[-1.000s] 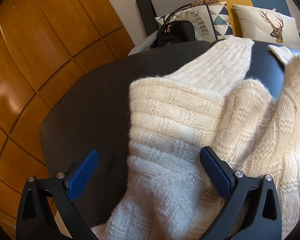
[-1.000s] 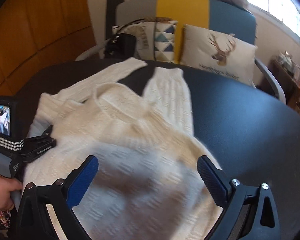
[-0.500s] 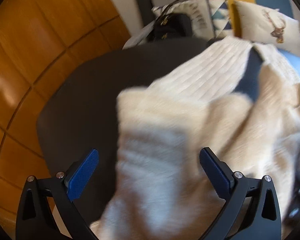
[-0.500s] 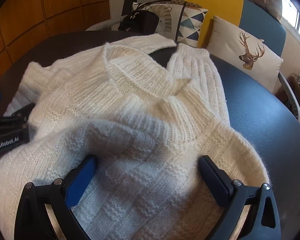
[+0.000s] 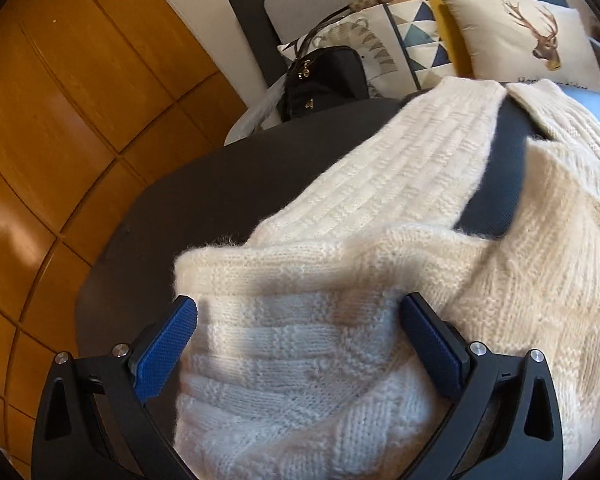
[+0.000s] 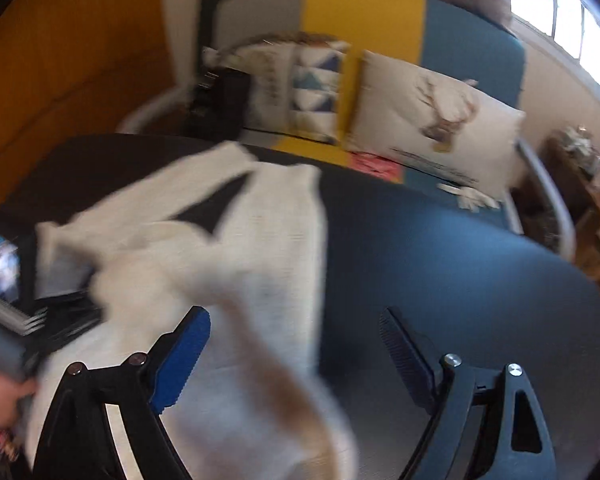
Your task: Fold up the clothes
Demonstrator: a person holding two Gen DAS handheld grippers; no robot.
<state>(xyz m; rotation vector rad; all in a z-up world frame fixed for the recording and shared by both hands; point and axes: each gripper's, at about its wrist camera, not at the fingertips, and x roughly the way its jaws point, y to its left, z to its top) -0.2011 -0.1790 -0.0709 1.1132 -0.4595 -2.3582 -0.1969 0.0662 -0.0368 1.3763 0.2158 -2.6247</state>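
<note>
1. Tools first: found the left tool (image 5: 300, 340) wide apart, blue pads flanking a bunched hump of the cream sweater (image 5: 380, 240), with no sign of a pinch.
2. Found the right tool (image 6: 296, 360) wide too, though just lately narrowing a little. Saw loose knit between the jaws, lying toward the left pad, and bare tabletop (image 6: 440, 272) below the right pad. Could not make out any squeeze on the fabric through the heavy blur.
3. Located the sweater on the left part of the dark tabletop, with one sleeve (image 5: 400, 168) and the other sleeve (image 6: 284, 216) stretched toward the far edge and a wedge of bare surface between them.
4. Read the straight sleeves as deliberate: laid out long and flat, probably to keep them from twisting under the body during a fold.
5. Read the wide jaws as readiness to straddle a thick, fluffy edge before closing, since so bulky a knit needs room.
6. Judged the fold unfinished: near part heaped and rumpled, nothing squared.
7. Expected the next move to call for a firm bite on one layer only, at a risk of slipping pile or a second layer caught by mistake.
8. Noted a black bag (image 5: 324, 76) and a deer cushion (image 5: 528, 40) beyond the far edge, well apart from the work.
</note>
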